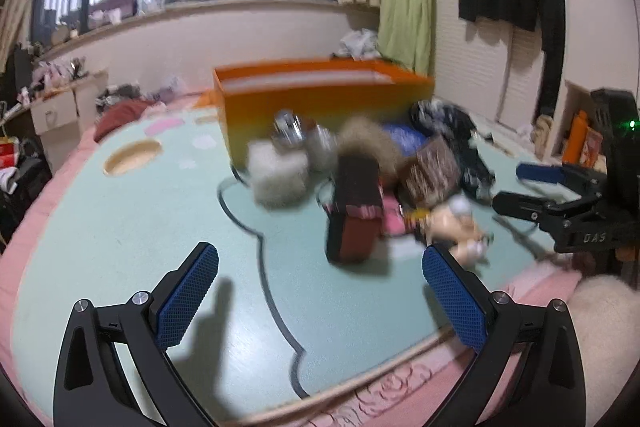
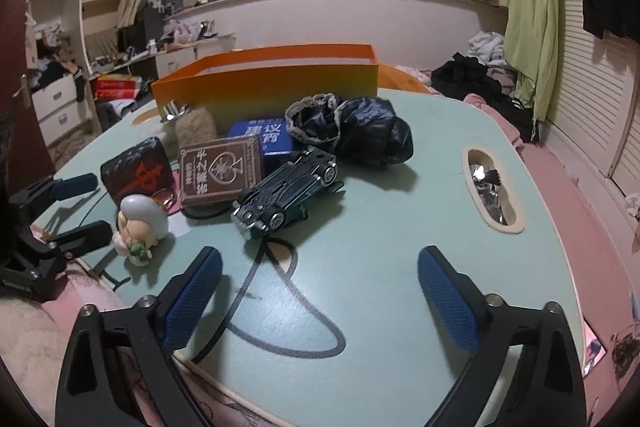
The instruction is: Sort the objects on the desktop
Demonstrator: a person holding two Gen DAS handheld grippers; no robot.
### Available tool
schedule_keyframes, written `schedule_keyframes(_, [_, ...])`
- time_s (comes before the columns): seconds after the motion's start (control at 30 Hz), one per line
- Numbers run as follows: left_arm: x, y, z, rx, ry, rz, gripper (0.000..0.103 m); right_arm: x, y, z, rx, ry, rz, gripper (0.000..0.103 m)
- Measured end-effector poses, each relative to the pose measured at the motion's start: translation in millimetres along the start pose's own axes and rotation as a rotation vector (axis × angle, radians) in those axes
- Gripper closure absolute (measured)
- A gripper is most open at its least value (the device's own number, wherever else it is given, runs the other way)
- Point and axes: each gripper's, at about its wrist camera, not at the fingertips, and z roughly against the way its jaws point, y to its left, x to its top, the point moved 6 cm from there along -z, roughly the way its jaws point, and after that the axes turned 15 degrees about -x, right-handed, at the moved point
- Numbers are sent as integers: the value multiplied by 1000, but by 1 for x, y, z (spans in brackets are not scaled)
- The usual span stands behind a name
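Right wrist: toy car lies beyond the open right claw.

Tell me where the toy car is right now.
In the right wrist view the toy car lies upside down mid-table, right of the brown card box and before the black bag.

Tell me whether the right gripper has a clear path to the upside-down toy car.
Probably yes. The right gripper is open and empty, and only bare table lies between it and the toy car. The card box crowds the car's left side.
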Motion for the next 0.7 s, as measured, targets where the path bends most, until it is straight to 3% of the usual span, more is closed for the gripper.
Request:
schedule_keyframes(0.1, [26,-4,2,1,-43,-25,1,15,-7,3,10,-4,-85,9])
schedule_keyframes(0.2, [40,-8,-11,-6,-12,-46,6,30,-10,-2,-21,12,-131,10])
schedule_keyframes(0.33, [40,-9,-30,-8,50,-49,19,36,-9,-16,-34,76,-160,27])
schedule_keyframes(0.4, [34,-6,-41,-13,100,-29,28,37,-6,-20,-11,96,-167,33])
schedule_keyframes(0.47, [27,-2,-49,-20,140,-5,50,38,-1,-20,-8,90,-148,33])
schedule_keyframes(0.5, [21,0,-54,-31,165,16,55,38,2,-20,-4,90,-138,33])
schedule_keyframes(0.57, [21,-1,-51,-25,145,3,71,37,9,-23,-2,105,-103,33])
schedule_keyframes(0.63, [20,-3,-48,-31,142,-6,74,35,14,-28,10,125,-75,43])
schedule_keyframes(0.7, [19,-3,-46,-35,134,-8,74,32,17,-28,16,127,-68,69])
